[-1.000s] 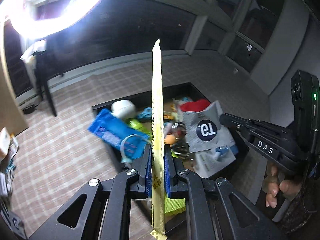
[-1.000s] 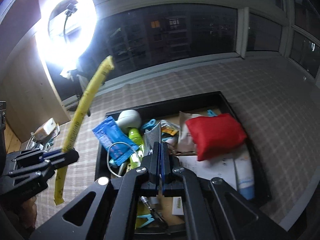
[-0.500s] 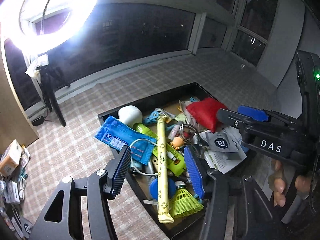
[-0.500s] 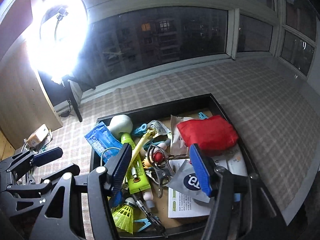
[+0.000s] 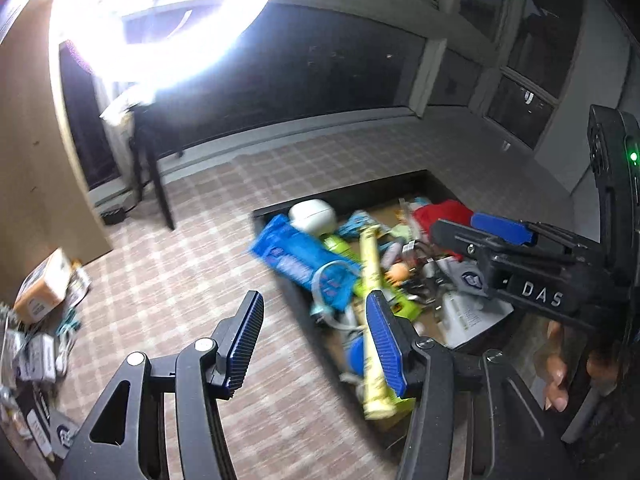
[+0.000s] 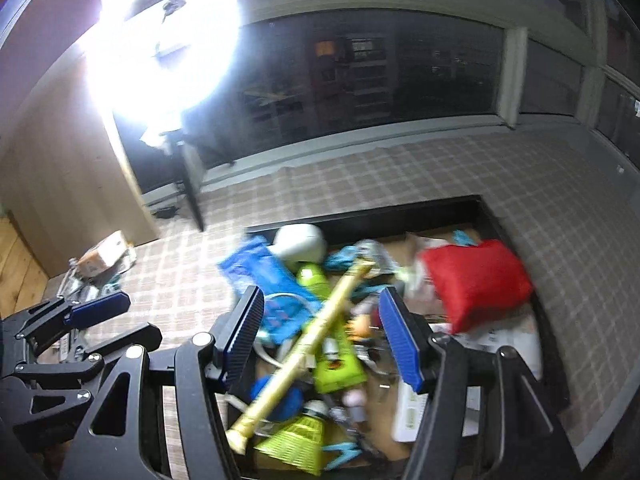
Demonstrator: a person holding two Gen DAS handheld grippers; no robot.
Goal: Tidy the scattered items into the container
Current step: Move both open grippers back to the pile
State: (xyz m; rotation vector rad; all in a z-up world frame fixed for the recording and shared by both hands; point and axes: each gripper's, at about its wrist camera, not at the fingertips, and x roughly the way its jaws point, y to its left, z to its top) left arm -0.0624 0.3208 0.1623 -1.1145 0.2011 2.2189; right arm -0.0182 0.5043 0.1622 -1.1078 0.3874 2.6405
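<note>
A black tray (image 5: 344,196) (image 6: 400,210) on the checked cloth holds many items. A long yellow packet (image 5: 370,280) (image 6: 316,336) lies across the pile. Around it are a blue packet (image 5: 288,252) (image 6: 256,268), a white round object (image 5: 312,216) (image 6: 300,240), a red pouch (image 6: 476,280) (image 5: 452,210) and a green shuttlecock (image 6: 296,440). My left gripper (image 5: 316,340) is open and empty over the tray's left edge. My right gripper (image 6: 320,340) is open and empty above the pile. It also shows in the left wrist view (image 5: 484,232).
Loose items lie on the cloth at the left: a small orange and white box (image 5: 44,288) (image 6: 102,256) and several small packets (image 5: 32,356). A ring light (image 5: 160,20) (image 6: 164,36) on a stand glares at the back. The table edge lies right of the tray.
One second ago my left gripper was shut on the yellow packet and my right was shut. Both have opened. The packet now lies in the tray. My left gripper has swung leftwards.
</note>
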